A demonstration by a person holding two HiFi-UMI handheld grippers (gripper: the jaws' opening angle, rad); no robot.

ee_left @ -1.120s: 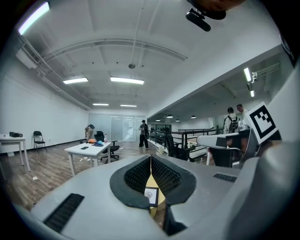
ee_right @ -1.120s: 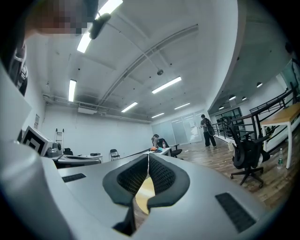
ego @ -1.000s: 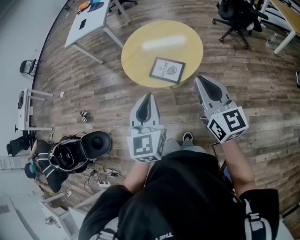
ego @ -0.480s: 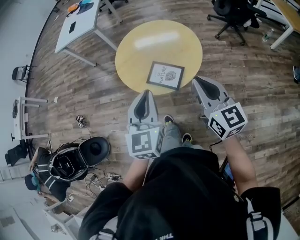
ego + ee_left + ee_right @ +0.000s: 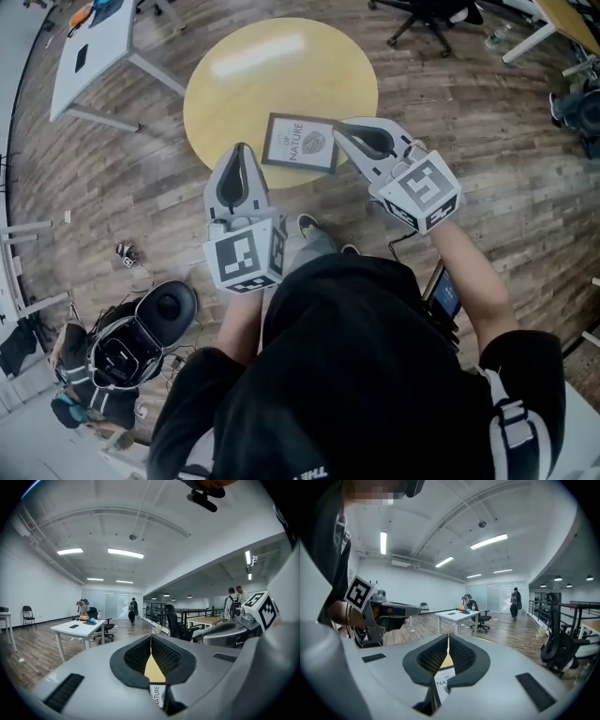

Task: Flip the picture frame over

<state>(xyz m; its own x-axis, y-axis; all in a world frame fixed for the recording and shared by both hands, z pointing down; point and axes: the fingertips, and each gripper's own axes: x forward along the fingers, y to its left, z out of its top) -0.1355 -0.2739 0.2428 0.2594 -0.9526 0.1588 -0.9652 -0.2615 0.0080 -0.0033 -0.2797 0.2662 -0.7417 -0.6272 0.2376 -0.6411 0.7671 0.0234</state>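
The picture frame [image 5: 300, 142], dark-rimmed with a white print, lies face up near the front edge of the round yellow table [image 5: 281, 66]. My left gripper [image 5: 240, 150] is shut and hovers just left of the frame, over the table's rim. My right gripper [image 5: 341, 127] is shut too, and its tip sits by the frame's right edge; whether it touches I cannot tell. In the left gripper view the jaws [image 5: 151, 639] meet, with a sliver of the frame [image 5: 158, 694] showing below them. The right gripper view shows the same: closed jaws [image 5: 448, 640] above the frame [image 5: 444, 680].
A white desk [image 5: 89, 52] stands at the back left and an office chair [image 5: 427, 14] at the back right. A dark bag [image 5: 136, 342] and cables lie on the wooden floor to my left. People stand far off in the hall [image 5: 133, 610].
I have stepped closer to the table. Both grippers moved forward toward the frame, and the right one rolled and swung left to the frame's right edge.
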